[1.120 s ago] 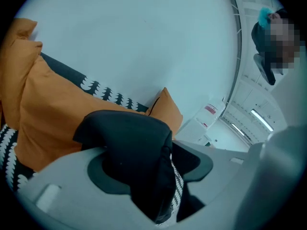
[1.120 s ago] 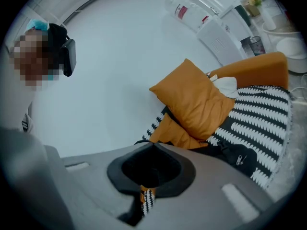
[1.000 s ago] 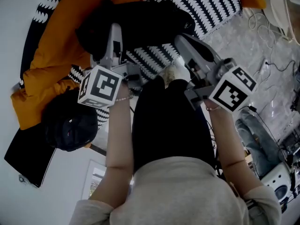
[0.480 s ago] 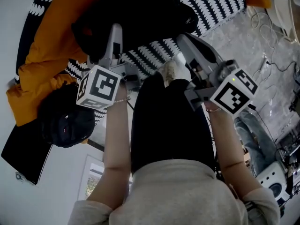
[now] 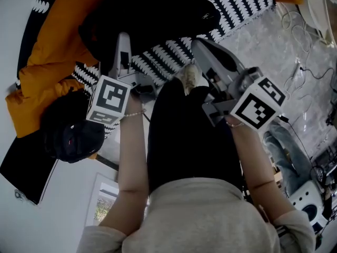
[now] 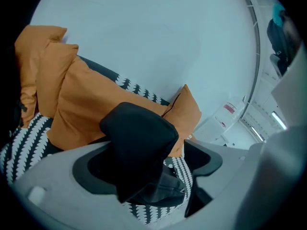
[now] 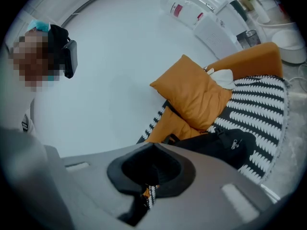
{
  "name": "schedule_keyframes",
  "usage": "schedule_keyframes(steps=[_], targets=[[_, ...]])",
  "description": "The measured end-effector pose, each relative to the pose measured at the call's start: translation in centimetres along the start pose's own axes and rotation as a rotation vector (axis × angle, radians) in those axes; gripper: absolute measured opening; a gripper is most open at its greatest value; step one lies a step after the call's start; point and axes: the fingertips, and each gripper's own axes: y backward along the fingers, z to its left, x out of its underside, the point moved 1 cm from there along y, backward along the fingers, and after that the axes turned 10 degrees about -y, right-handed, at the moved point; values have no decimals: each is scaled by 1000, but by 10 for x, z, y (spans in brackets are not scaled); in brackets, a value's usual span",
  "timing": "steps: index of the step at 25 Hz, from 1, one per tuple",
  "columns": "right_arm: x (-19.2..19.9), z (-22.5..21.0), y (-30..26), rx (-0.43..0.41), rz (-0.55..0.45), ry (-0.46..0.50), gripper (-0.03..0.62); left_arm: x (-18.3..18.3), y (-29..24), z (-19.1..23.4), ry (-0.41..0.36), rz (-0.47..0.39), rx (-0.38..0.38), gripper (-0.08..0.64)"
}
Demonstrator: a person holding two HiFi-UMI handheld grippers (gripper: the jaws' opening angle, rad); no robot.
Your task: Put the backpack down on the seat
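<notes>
Two grippers: left gripper point(image 6: 148, 164) jaws just been opening, now wide, w/ soft black fabric backpack point(image 5: 152, 20) flap loose btwn them. Right gripper point(image 7: 151, 169) clamped, empty. Risk: flap snags on pull-back, dragging pack off far black-and-white striped seat point(image 5: 234, 4).

The person wears a pale grey short-sleeved top point(image 5: 200, 215), a black lower garment point(image 5: 187, 141) and a light, worn shoe point(image 5: 189, 78). A thin beaded bracelet point(image 5: 136, 113) circles the left wrist. The left tongs point(image 6: 148, 166) and right tongs point(image 7: 152, 176) have smooth grey shells with curved black pads. Each carries a white cube point(image 5: 108, 100) printed with bold black square markers.
</notes>
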Motion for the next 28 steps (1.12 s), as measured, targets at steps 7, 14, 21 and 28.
schedule_keyframes(steps=[7,14,21,28], targets=[[6,11,14,-22,9,28,3,18,26,6,61,23,-12,420],[23,24,28,-38,36,59,3,29,58,14,85,2,-54,420],[45,42,43,-68,62,84,3,26,91,3,71,-36,-1,420],[55,55,70,-86,63,116,3,19,123,-30,-1,-102,67,419]])
